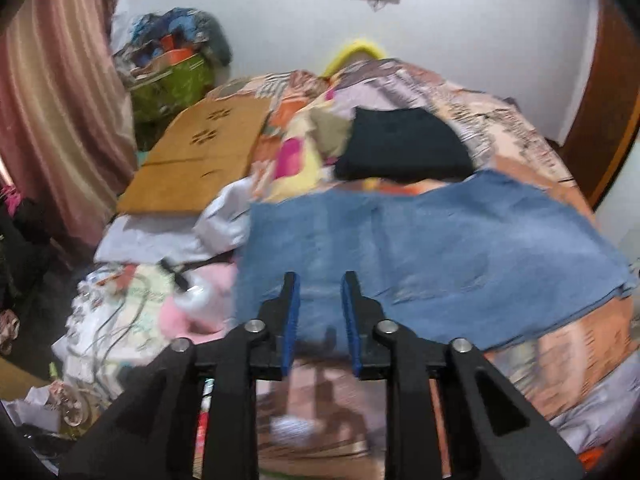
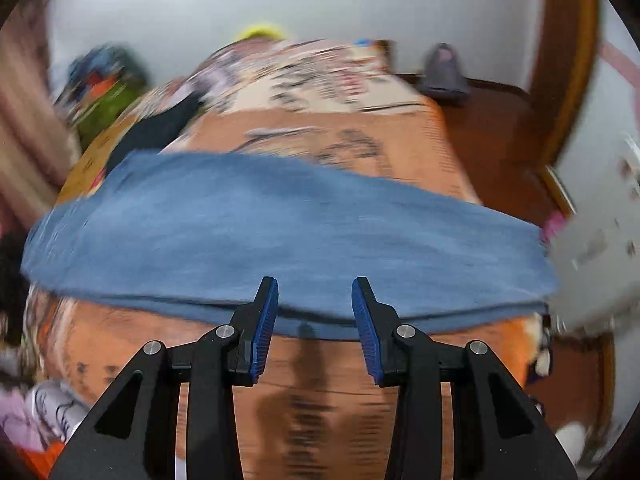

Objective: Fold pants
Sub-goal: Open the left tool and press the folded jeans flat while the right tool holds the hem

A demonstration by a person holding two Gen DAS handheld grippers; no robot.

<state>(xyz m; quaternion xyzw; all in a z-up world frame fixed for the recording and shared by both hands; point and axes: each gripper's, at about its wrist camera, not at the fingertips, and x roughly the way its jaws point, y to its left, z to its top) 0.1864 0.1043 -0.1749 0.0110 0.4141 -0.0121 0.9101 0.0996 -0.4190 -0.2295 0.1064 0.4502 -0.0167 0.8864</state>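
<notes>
The left tongs [image 1: 320, 284] stand apart, their 2 blue pads [image 1: 293, 312] parted with clear space between them and nothing clamped. They hang over the near edge of the blue denim pants [image 1: 420, 252], which lie flat across the bed [image 1: 560, 344] on its patterned orange and peach cover; whether the pads touch the cloth cannot be told from this view. To the left of the pants sit a white crumpled cloth [image 1: 224, 224] and a tan cardboard sheet [image 1: 200, 156], and just beyond the pants lies a folded black garment [image 1: 404, 146], close to their far edge. A pink curtain [image 1: 60, 100] hangs at the far left.

In the right wrist view, heavily blurred, the right tongs [image 2: 315, 286] are also apart, with a somewhat wider gap between their 2 blue pads [image 2: 264, 332] and nothing held. The pants [image 2: 280, 232] stretch as a broad band from left to right across the bed [image 2: 360, 152], and the tips of the right tongs sit over the near hem, where a layered edge shows 2 thicknesses of denim. A brown wooden frame [image 2: 560, 80] curves at the right.
</notes>
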